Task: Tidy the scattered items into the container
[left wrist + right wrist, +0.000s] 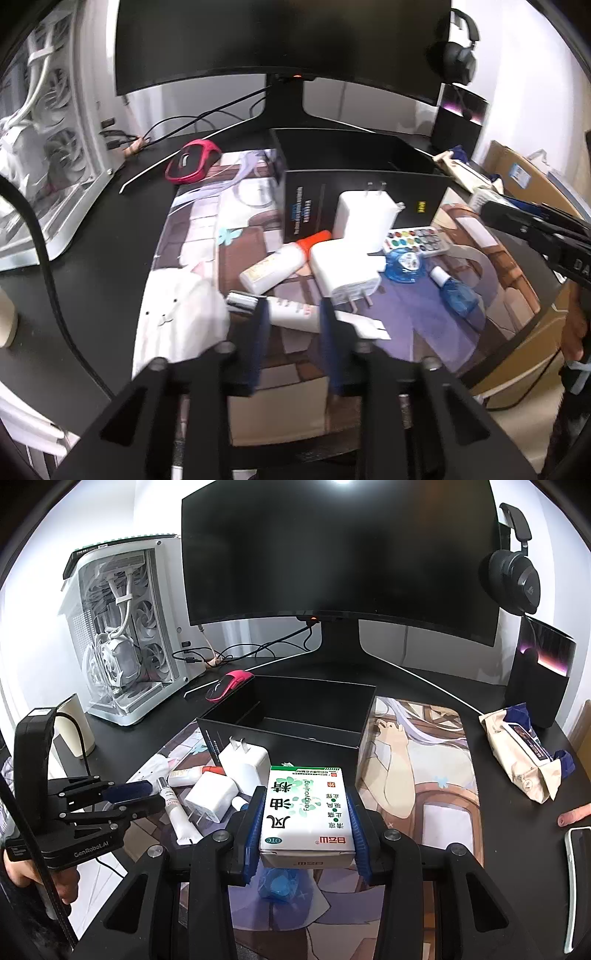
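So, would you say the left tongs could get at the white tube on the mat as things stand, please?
Probably yes. The left tongs are open, with one finger on each side of the white tube, and nothing lies on top of it. The white charger sits close to the right finger, so closing may nudge it.

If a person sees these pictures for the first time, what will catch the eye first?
Probably the white medicine box with green print, clamped in the right gripper in front of the open black container. Next, the white chargers and tubes heaped on the illustrated desk mat, where the left gripper straddles a white tube.
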The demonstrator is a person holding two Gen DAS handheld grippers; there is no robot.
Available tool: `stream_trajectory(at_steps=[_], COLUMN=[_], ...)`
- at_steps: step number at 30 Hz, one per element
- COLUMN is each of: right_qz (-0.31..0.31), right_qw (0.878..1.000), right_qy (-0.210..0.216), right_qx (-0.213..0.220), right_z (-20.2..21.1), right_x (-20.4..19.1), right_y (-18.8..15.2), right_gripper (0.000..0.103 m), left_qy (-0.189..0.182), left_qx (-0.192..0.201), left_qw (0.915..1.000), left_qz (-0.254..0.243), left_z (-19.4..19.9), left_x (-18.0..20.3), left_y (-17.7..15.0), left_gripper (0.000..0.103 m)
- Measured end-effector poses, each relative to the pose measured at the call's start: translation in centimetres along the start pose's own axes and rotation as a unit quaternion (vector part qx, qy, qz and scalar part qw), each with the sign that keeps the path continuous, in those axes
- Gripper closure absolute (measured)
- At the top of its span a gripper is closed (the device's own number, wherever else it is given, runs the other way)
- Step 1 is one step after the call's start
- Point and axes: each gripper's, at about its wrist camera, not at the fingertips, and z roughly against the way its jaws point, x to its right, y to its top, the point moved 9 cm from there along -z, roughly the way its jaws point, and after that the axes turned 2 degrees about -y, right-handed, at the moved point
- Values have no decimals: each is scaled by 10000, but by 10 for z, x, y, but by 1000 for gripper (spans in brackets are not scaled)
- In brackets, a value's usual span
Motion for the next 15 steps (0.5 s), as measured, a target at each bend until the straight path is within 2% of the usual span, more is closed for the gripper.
stream_trajectory(at_steps=[15], right_qz=[-53], right_qw=[10000], right_qy=[64], right_qx=[-1], right_z=[-5], right_x=[5], right_y=[0], right_gripper=[62], left_qy=[233], left_qx=[-200], left_qw=[9994], left_qz=[140], left_z=[-18], left_x=[-6], left_y=[8], left_gripper=[64])
